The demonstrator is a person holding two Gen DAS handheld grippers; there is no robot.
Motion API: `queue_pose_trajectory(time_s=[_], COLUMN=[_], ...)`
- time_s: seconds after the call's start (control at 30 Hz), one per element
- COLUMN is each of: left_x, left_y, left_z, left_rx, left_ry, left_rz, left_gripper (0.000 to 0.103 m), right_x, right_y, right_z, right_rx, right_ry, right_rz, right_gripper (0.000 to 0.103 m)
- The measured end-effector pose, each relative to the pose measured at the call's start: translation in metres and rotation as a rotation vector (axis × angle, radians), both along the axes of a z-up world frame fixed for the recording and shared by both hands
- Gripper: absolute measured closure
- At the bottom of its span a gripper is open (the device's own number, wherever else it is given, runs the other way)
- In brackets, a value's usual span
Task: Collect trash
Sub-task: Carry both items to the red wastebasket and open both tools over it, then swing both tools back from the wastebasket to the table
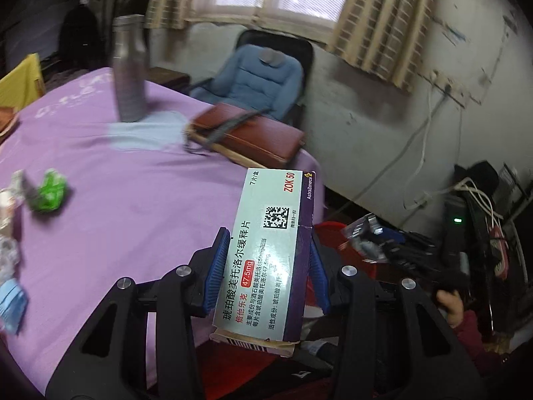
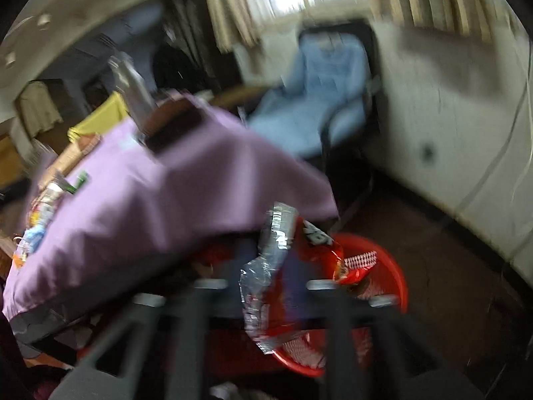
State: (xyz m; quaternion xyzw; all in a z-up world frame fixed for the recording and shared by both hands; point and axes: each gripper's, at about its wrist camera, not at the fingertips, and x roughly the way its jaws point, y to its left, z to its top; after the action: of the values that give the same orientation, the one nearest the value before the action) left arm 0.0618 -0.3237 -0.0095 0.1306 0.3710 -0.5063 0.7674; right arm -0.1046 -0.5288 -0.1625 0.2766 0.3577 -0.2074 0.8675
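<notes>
Left gripper (image 1: 266, 266) clamped on medicine box (image 1: 266, 253), box upright between blue pads, over desk (image 1: 100, 153) edge; right gripper (image 2: 293, 266) clamped on red snack wrapper (image 2: 286, 260), blurred, just above red bin (image 2: 389, 266) beside desk

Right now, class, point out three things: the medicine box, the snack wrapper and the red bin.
medicine box (image 1: 266, 253): left wrist view, on its printed pale front face.
snack wrapper (image 2: 283, 266): right wrist view, on its crumpled red and silver middle.
red bin (image 2: 393, 266): right wrist view, on its far rim.
</notes>
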Motion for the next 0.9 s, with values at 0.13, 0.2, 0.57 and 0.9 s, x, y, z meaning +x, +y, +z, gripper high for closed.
queue_pose_trajectory(time_s=[0.13, 0.2, 0.57, 0.9], left_x=[-0.018, -0.027, -0.078, -0.049], left_y=[-0.052, -0.078, -0.187, -0.135], left_z=[-0.020, -0.034, -0.097, -0.085], left_rx=[0.049, 0.076, 0.211, 0.190], left_ry=[0.020, 0.036, 0.096, 0.051], left_rz=[-0.102, -0.151, -0.335, -0.167], left_gripper=[0.058, 0.058, 0.029, 0.016], right_x=[-0.017, -0.028, -0.085, -0.070], right_y=[-0.020, -0.026, -0.079, -0.090], right_z=[-0.021, -0.019, -0.042, -0.104], right_rx=[0.056, 0.052, 0.048, 0.125], right_ry=[-0.023, -0.046, -0.041, 0.094], right_rz=[-0.084, -0.114, -0.321, -0.309], right_gripper=[0.038, 0.038, 0.038, 0.038])
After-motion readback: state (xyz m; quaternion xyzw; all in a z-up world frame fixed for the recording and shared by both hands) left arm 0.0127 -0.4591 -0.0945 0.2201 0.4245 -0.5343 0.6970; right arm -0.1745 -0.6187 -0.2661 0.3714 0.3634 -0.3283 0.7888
